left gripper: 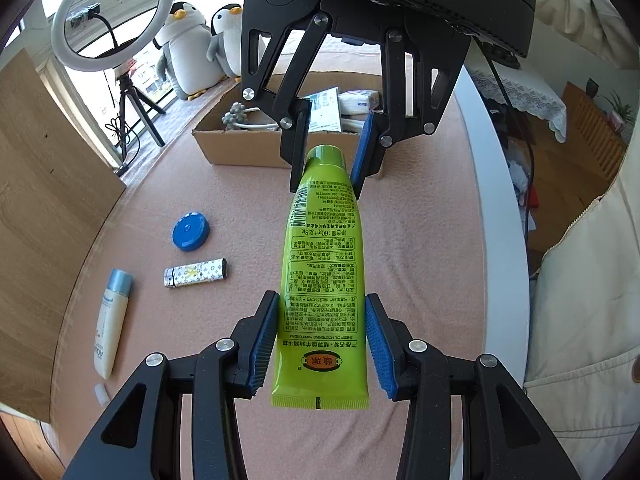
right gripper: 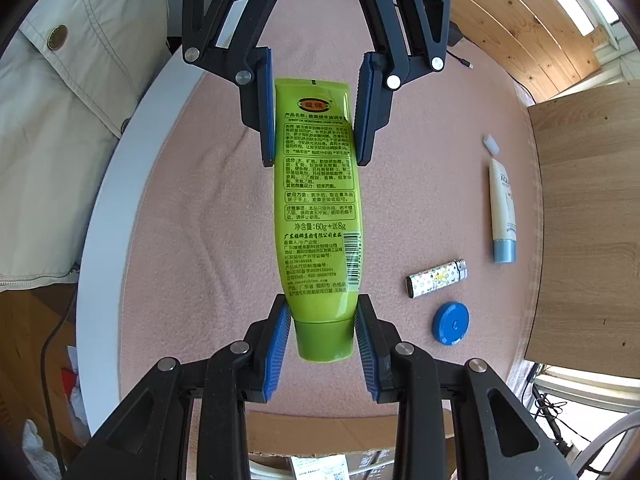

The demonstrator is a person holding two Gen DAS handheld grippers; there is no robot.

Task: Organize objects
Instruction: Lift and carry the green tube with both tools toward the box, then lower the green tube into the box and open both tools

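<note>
A green hand-cream tube hangs in the air between the two grippers, above the pink tablecloth. My left gripper straddles its crimped end; the left pad touches it and a small gap shows at the right pad. My right gripper is shut on the tube's cap end. In the left wrist view the right gripper is opposite, in front of the cardboard box. In the right wrist view the left gripper flanks the tube's crimped end.
On the cloth lie a blue round lid, a patterned lighter, a cream tube with a blue cap and a small white cap. The box holds papers and a cable. A wooden board stands at the left. Two plush penguins are behind.
</note>
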